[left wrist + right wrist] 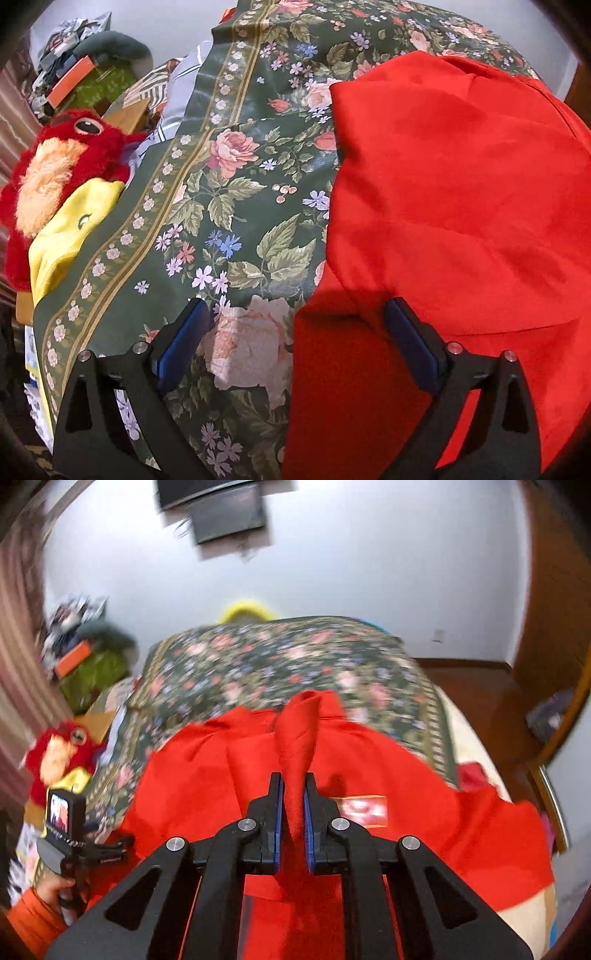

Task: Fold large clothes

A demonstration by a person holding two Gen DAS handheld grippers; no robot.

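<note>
The red garment [369, 760] is lying spread over the floral bedspread [236, 155] on the bed, mostly on the right half and near edge, w/ a label patch [364, 810] showing just right of the right gripper [293, 786]. That gripper is pinching a twisted bunch of the red cloth between its blue pads [280, 812], jaws pressed nearly together on it, the bunch rising up past the fingertips. The left gripper [295, 310] is hovering w/ jaws spread wide, gripping nothing; its right finger is sitting over the garment's left edge, its left finger over bare bedspread.

Risks, as I'm judging them:
- The right grip is holding a rolled wad, not a flat hem, so pulling it across is prob going to drag a rope of cloth and leave creases instead of a clean fold.
- The cloth looks thin and smooth; it could be slipping out of the pads if lifted fast.
- The left side isn't anchored, so the whole garment may slide toward the right instead of folding.
- The left gripper, closing where it's hanging, could catch bedspread along w/ the edge.
- The red plush toy [62, 162] and yellow plush [70, 236] at the left bed edge are near enough to get knocked.
</note>
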